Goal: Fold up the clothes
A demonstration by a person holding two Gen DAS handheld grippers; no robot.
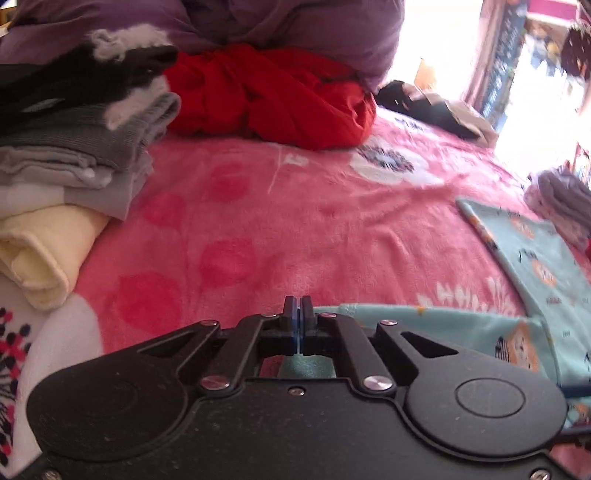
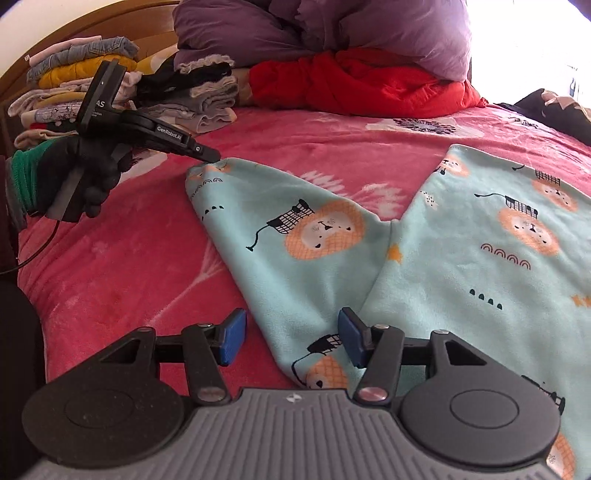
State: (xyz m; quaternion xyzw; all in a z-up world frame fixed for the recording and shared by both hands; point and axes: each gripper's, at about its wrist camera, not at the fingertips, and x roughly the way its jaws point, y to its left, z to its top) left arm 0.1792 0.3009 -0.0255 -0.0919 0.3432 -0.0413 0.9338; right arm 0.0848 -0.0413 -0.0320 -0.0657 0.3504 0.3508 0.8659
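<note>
A light blue garment with a lion print (image 2: 461, 240) lies spread on the pink bedspread (image 2: 129, 258); it looks like small trousers with two legs. My left gripper (image 1: 299, 314) is shut, and in the right wrist view its tip (image 2: 212, 157) pinches the cuff end of the left leg (image 2: 210, 173). The same garment shows in the left wrist view (image 1: 535, 266). My right gripper (image 2: 291, 332) is open, its blue pads (image 2: 232, 332) on either side of the near part of that leg, low over the bed.
Folded clothes are stacked at the left (image 1: 74, 147) and by the headboard (image 2: 74, 81). A red crumpled garment (image 2: 351, 81) and purple bedding (image 2: 332, 29) lie at the back. Dark clothes (image 1: 424, 103) lie at the far right.
</note>
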